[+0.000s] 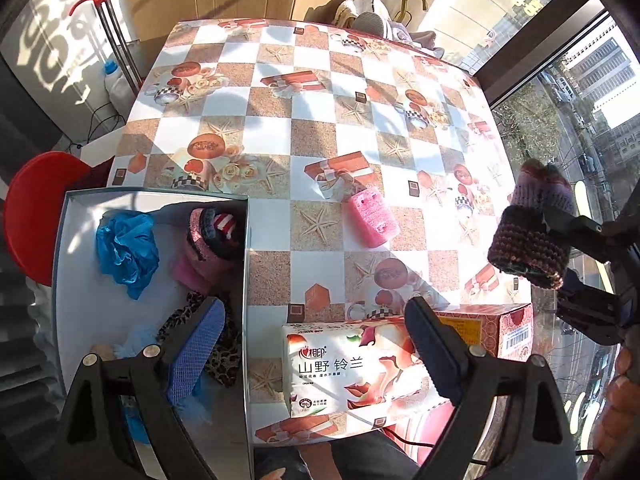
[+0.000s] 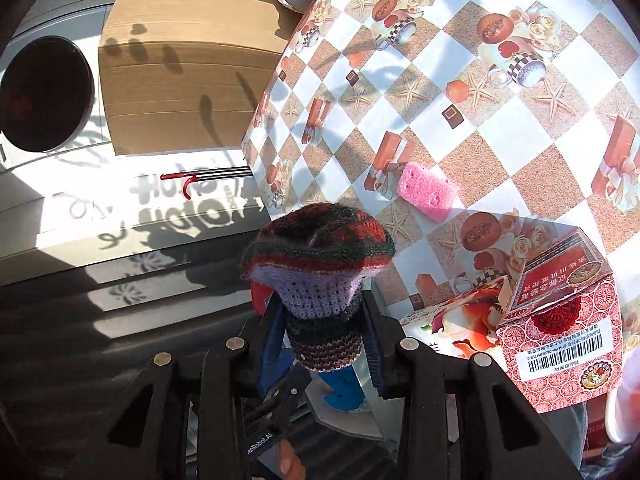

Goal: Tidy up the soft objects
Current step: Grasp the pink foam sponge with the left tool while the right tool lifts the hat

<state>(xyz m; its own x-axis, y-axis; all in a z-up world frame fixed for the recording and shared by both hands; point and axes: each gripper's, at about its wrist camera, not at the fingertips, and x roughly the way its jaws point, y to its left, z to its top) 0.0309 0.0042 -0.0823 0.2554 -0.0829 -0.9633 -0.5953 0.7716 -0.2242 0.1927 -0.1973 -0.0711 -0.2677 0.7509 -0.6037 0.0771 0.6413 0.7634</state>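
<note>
My right gripper [image 2: 324, 332] is shut on a striped knitted glove [image 2: 316, 256], held in the air off the table's edge; the glove also shows at the right of the left wrist view [image 1: 528, 236]. My left gripper [image 1: 312, 340] is open and empty, one finger over the white box [image 1: 60, 240], the other over a tissue pack [image 1: 352, 368]. The box holds a blue crumpled bag [image 1: 126, 250], a pink sock bundle [image 1: 212, 248] and a leopard-print cloth [image 1: 224, 360]. A pink sponge [image 1: 372, 218] lies on the checkered table [image 1: 280, 120], also seen in the right wrist view [image 2: 428, 190].
A red patterned carton [image 2: 560, 320] stands beside the tissue pack at the table's near edge. A red stool [image 1: 36, 216] is left of the box. Red-handled poles [image 1: 108, 28] lean by the wall. Shoes [image 1: 364, 16] sit past the far edge.
</note>
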